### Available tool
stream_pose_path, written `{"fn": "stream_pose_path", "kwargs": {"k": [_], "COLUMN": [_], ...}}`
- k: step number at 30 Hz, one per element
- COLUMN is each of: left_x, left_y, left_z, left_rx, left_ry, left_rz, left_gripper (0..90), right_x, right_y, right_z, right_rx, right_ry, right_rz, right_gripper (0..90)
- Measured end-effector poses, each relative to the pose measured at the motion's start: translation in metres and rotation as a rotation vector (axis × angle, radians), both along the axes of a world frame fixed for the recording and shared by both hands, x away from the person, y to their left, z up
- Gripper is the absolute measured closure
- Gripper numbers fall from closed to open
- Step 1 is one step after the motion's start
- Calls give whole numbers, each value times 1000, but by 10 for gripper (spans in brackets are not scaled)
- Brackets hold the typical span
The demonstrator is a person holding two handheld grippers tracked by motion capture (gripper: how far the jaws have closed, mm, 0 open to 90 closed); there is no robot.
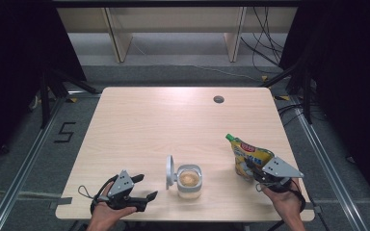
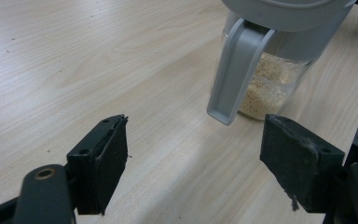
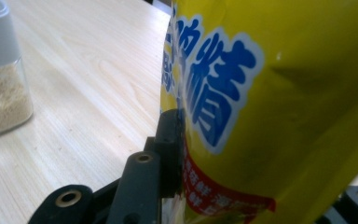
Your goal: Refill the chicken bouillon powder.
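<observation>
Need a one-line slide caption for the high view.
Right gripper clamps a yellow spout pouch beside an open-lidded jar of granules; left gripper rests open on the wooden table.

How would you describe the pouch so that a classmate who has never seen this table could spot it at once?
Start at the wooden table and go to its near right corner. There the right gripper clamps a yellow pouch. Unlike the clear jar of pale grains at the near middle, it has a green cap and blue lettering.

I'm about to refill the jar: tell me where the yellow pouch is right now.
In the high view the yellow pouch stands near the table's front right edge, right of the open jar, clamped in the right gripper.
</observation>
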State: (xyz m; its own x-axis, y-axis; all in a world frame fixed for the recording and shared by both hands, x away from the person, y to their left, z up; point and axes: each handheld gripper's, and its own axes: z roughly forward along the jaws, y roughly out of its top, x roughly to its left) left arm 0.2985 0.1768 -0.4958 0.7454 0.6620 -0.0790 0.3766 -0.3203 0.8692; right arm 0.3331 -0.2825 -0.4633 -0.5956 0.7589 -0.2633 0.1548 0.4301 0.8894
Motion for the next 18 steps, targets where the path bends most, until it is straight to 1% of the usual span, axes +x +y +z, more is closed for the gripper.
{"fn": "stream_pose_path", "kwargs": {"k": [1,2,3,4,5,6,7,9,13,14,15,16,17,18], "left_x": [0,0,0,0,-1,-1,0,0,0,-1,-1,0,1,0], "left_y": [-1,-1,0,-1,-1,-1,-1,-1,-1,-1,-1,-1,1,-1], "left_z": [0,0,0,0,0,0,0,0,0,0,0,1,1,1], "left_rx": [-4,-8,3,-2,-4,-5,-7,-7,-3,-3,-7,-8,22,-9], "left_ry": [4,3,-4,-2,1,0,-1,0,-2,-2,-5,-14,-21,-15], "left_rz": [1,4,-7,-4,2,1,1,1,2,2,3,-4,-13,-5], "left_gripper": [224,224,224,224,224,224,224,224,224,224,224,224,224,224], "right_x": [0,-1,0,-1,-1,-1,-1,-2,-7,-8,-9,-11,-12,-13], "right_y": [0,0,0,-1,-2,-2,-3,-4,-4,-4,-3,-2,-2,-3], "right_z": [0,-2,-2,-3,-2,-3,-3,-4,-5,-4,-4,-4,-4,-5], "right_rx": [10,40,39,54,55,75,71,89,74,55,37,39,37,59], "right_ry": [8,16,4,14,20,34,28,40,45,43,57,72,75,84], "right_rz": [-14,-38,-38,-45,-56,-60,-68,-85,-105,-107,-115,-134,-148,-145], "right_gripper": [706,705,705,704,701,699,695,682,662,651,634,606,592,595]}}
